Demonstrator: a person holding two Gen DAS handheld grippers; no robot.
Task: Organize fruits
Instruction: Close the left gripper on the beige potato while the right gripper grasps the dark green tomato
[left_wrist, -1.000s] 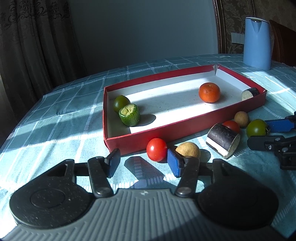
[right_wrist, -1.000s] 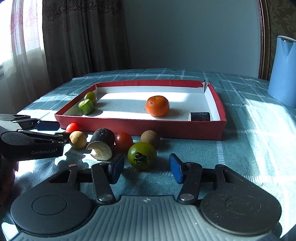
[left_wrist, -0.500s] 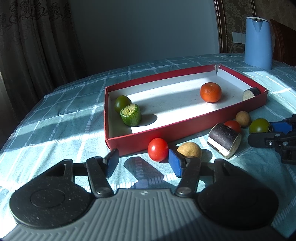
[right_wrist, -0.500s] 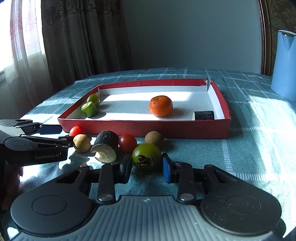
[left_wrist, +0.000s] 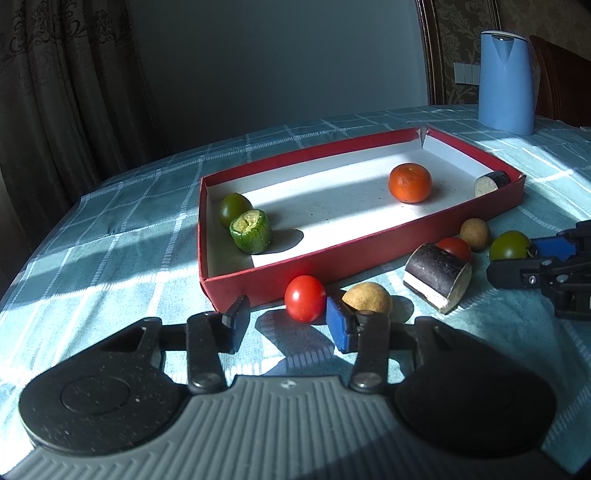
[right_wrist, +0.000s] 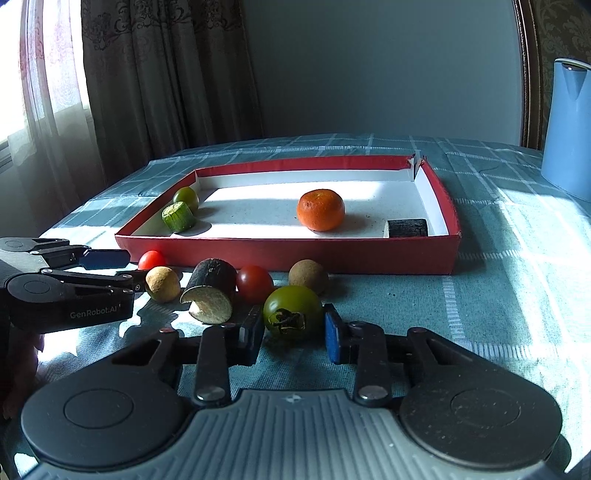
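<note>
A red tray (right_wrist: 288, 254) (left_wrist: 369, 251) holds an orange (right_wrist: 320, 209), a green tomato (right_wrist: 186, 197), a zucchini piece (right_wrist: 178, 218) and a small eggplant piece (right_wrist: 406, 228). In front of it lie a red tomato (left_wrist: 305, 298), a tan ball (left_wrist: 366, 298), an eggplant chunk (left_wrist: 437, 277), another red tomato (right_wrist: 255, 283), a second tan ball (right_wrist: 308, 276) and a green tomato (right_wrist: 293, 312). My right gripper (right_wrist: 293, 330) is closed on the green tomato, both pads touching it. My left gripper (left_wrist: 288, 325) is open just short of the red tomato.
A blue jug (left_wrist: 506, 81) stands at the table's back right. The table has a teal checked cloth (right_wrist: 517, 280). Curtains hang behind on the left.
My right gripper moved forward around the green tomato and closed on it. My left gripper shifted only slightly and stayed open.
</note>
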